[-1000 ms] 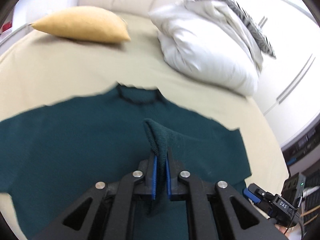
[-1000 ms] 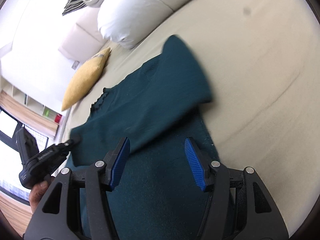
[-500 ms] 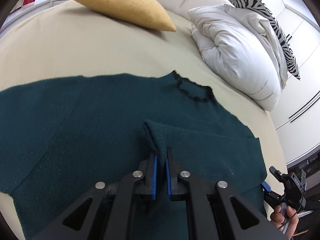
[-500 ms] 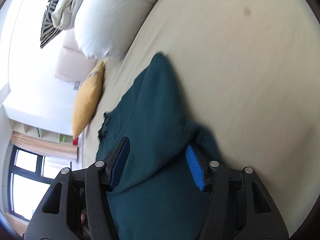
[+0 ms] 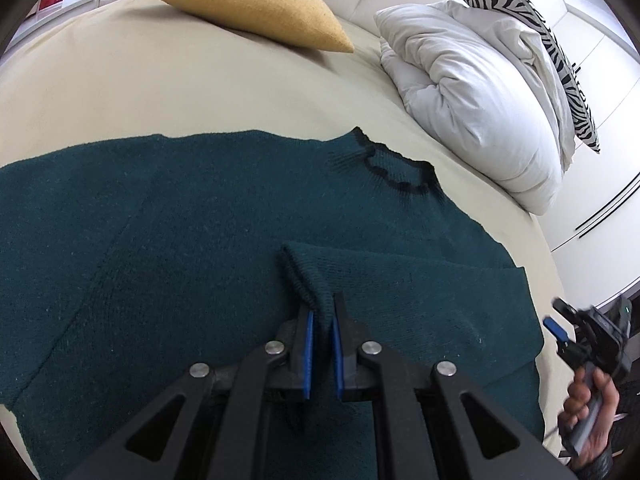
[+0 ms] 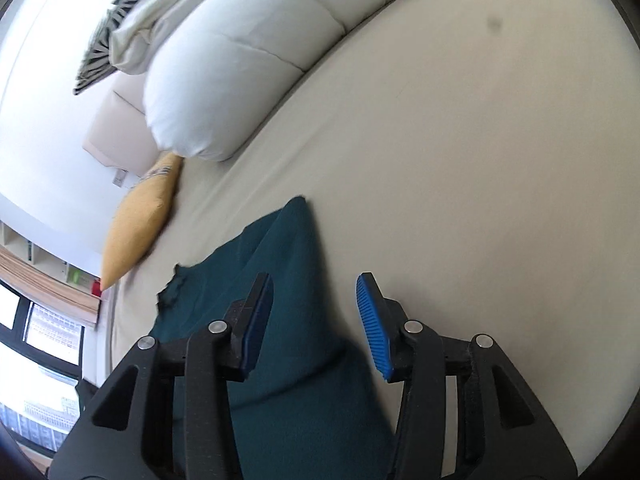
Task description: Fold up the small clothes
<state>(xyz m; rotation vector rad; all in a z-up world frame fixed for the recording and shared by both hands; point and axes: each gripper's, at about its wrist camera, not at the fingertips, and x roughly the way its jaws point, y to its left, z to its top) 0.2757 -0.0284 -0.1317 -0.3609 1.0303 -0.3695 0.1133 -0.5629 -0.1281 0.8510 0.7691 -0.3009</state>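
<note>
Your left gripper (image 5: 322,330) is clamped on the cuff of a sleeve (image 5: 308,276) of the dark teal sweater (image 5: 180,220), the knit pinched between the two blue pads (image 5: 307,354) and rising in a small ridge just ahead of them. The sweater lies spread flat on the beige bed (image 5: 120,92), its black-trimmed collar (image 5: 396,174) pointing toward the white duvet (image 5: 472,108). That sleeve is drawn across the chest of the sweater, so the cuff sits near the middle of the body, on the near side of the collar. Beyond the sweater, a mustard cushion (image 5: 240,4) rests by the headboard, beside the duvet, and a zebra-print pillow (image 5: 532,28) lies on top of the duvet. Your right gripper (image 6: 316,320) has its jaws spread wide with nothing between the pads; it hovers over the sweater's edge, one blue pad above the teal knit (image 6: 280,300) and the other above bare sheet (image 6: 480,160) just beside the sweater. In the left wrist view that right gripper (image 5: 560,332) shows off the sweater's far side from the cushion, held in your right hand (image 5: 588,412), close to the edge of the bed.
</note>
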